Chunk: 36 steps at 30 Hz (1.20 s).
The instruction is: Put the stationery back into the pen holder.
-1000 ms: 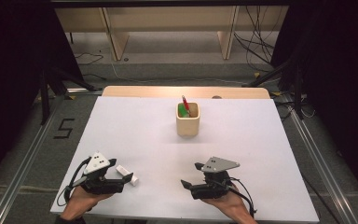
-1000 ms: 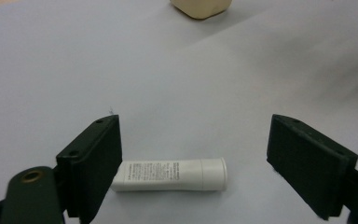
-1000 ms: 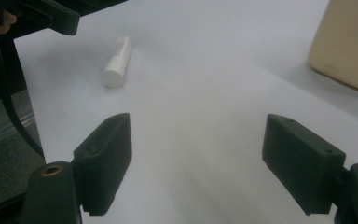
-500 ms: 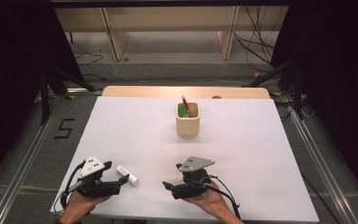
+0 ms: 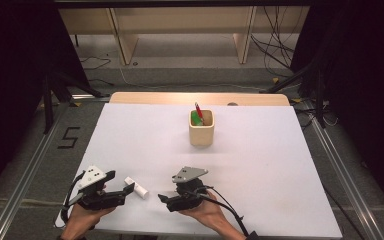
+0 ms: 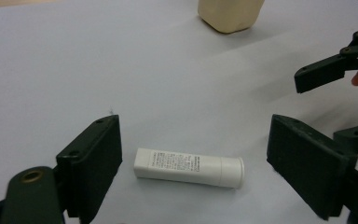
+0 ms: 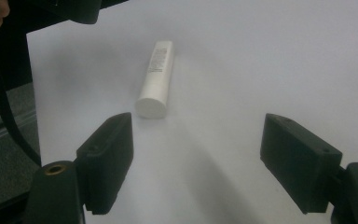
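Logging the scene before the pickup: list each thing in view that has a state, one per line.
White tube: lying on its side on the table, capped, untouched, between the open jaws of the left tool.
Left tool: open, low over the table, astride the tube.
Right tool: open, empty, pointed at the tube's end.
Beige cup: upright, holding a red pen and something green.
White table: level, bearing the tube and cup.

The tube [image 5: 136, 186] lies on the table [image 5: 260, 165] in the lower left of the frame, between the left gripper [image 5: 122, 192] and the right gripper [image 5: 164, 201]. The cup [image 5: 201, 128] stands above centre, holding probably two pens [image 5: 198, 113].
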Each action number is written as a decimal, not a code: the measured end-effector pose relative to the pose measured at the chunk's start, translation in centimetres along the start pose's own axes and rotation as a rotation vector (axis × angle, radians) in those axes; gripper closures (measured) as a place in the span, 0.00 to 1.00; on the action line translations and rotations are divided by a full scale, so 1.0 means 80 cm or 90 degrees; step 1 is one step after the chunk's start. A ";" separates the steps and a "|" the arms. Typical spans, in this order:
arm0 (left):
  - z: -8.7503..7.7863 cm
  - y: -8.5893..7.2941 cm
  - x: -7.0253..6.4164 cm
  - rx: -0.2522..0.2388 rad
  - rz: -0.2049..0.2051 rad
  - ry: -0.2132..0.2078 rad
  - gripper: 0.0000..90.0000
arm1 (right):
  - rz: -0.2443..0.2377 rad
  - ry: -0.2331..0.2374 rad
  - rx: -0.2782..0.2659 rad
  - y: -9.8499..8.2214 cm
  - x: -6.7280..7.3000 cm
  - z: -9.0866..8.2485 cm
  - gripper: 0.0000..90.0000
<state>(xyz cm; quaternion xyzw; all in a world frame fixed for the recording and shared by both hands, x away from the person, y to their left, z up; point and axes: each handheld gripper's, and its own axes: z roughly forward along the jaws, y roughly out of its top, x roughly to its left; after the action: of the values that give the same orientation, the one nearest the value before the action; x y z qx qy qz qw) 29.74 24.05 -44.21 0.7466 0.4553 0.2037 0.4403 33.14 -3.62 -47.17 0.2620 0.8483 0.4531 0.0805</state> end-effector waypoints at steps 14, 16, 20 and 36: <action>-0.002 0.000 0.006 0.002 -0.012 0.018 0.19 | -0.014 0.025 0.028 0.014 0.018 0.037 0.34; -0.002 0.000 0.007 0.002 -0.011 0.019 0.19 | -0.016 0.027 0.032 0.016 0.022 0.043 0.35; -0.003 0.000 0.008 0.001 -0.016 0.023 0.19 | -0.022 0.028 0.041 0.019 0.026 0.054 0.38; -0.002 0.000 0.010 0.003 -0.018 0.027 0.19 | -0.045 0.022 0.059 0.019 0.032 0.078 0.52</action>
<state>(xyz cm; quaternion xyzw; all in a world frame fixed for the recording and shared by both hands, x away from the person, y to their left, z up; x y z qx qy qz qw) 30.01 24.86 -44.21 0.7368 0.4755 0.2118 0.4315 33.88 2.91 -49.25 0.2272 0.8784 0.4147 0.0695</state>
